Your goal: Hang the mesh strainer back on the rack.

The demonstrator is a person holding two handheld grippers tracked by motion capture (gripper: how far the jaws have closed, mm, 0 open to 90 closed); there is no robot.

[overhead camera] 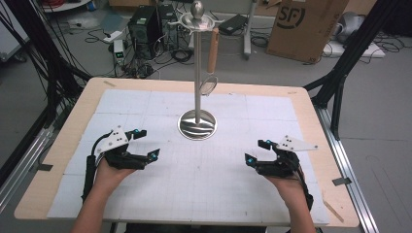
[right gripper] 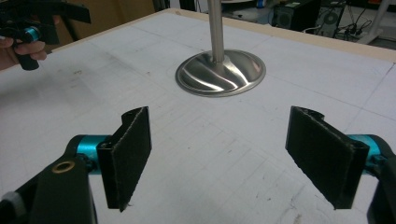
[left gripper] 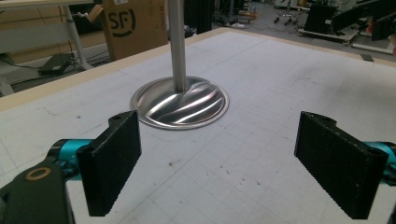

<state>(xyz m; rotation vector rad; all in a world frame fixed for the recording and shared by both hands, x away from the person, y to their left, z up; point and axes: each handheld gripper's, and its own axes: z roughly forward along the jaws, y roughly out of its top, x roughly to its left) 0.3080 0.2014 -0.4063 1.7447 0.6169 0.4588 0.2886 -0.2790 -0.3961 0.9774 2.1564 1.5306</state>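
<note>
Steel stand [overhead camera: 197,87] is standing between my left tongs [overhead camera: 147,143] and right tongs [overhead camera: 256,151], both hovering spread, pinching nothing.

In your left gripper view the stand's pole [left gripper: 176,44] ran out past the top edge, so its hooks and whatever hung from them were cut off. Your right gripper view cropped the same pole [right gripper: 215,28] at the top too. From the high view, the utensil [overhead camera: 212,57] hanging on the stand was too small to identify; only a wooden handle and a wire loop below could be made out. Your forearms [overhead camera: 92,213] were cut by the bottom edge.
</note>
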